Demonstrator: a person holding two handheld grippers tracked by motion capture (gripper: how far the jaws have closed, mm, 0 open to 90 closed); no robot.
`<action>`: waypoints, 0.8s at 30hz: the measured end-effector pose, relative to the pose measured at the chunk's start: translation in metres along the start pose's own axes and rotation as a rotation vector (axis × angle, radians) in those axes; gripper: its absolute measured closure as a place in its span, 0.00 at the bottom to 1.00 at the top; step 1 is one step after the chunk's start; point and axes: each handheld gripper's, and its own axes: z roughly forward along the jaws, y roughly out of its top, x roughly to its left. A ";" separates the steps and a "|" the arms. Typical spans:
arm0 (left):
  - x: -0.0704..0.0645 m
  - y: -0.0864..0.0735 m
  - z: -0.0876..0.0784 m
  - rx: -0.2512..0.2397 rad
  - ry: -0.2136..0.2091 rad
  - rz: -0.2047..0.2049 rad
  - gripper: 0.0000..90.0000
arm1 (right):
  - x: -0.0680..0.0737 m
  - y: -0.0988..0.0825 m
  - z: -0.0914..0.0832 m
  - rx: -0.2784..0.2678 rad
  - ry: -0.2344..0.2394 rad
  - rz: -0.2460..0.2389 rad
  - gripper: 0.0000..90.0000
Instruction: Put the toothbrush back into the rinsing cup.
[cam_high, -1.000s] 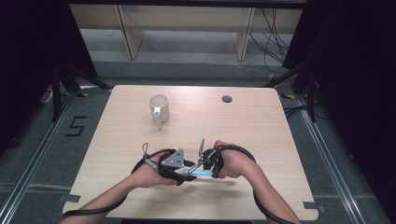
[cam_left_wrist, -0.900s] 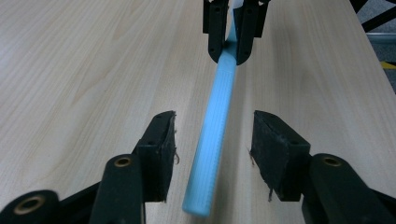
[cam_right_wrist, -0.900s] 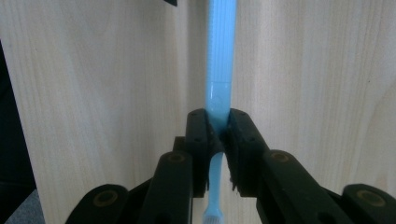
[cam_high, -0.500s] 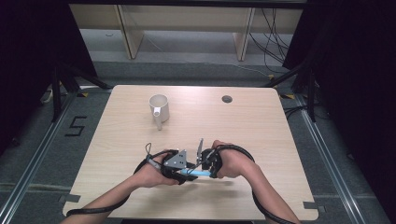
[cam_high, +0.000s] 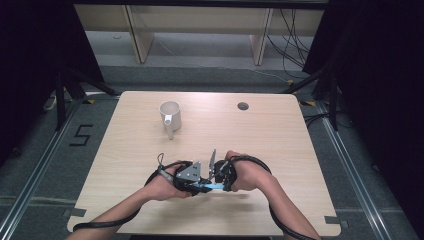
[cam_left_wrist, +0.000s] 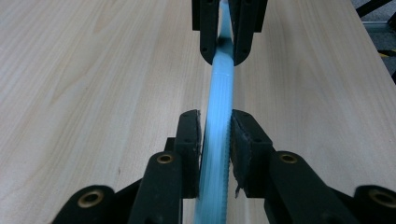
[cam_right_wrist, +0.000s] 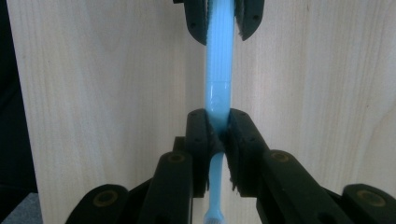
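Both grippers meet nose to nose over the near middle of the table (cam_high: 125, 150), and a light blue toothbrush (cam_left_wrist: 219, 116) runs straight from one to the other, its long axis in line with both sets of jaws. The right gripper (cam_right_wrist: 218, 133) is clamped on the thin neck, the brush end poking back toward its own body. The left gripper (cam_left_wrist: 215, 128) has just been closing with the ribbed handle between its jaws, and its pads now appear to press on both sides of it. So the toothbrush lies dead ahead of each claw, bridging the gap, held off the wood. Neither hand is nearer; both have it. Well beyond the grippers, a white mug (cam_high: 170, 116) stands apart, up the table to the left.
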 end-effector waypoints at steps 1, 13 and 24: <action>0.001 0.000 0.000 0.000 -0.002 0.003 0.82 | -0.002 0.000 0.001 -0.010 -0.005 -0.043 0.89; 0.000 -0.001 0.000 0.004 -0.044 0.008 0.86 | 0.000 0.001 0.001 -0.010 -0.001 -0.040 0.88; 0.002 -0.002 -0.009 -0.022 -0.002 -0.015 0.87 | -0.003 -0.003 -0.009 -0.096 -0.067 -0.016 0.73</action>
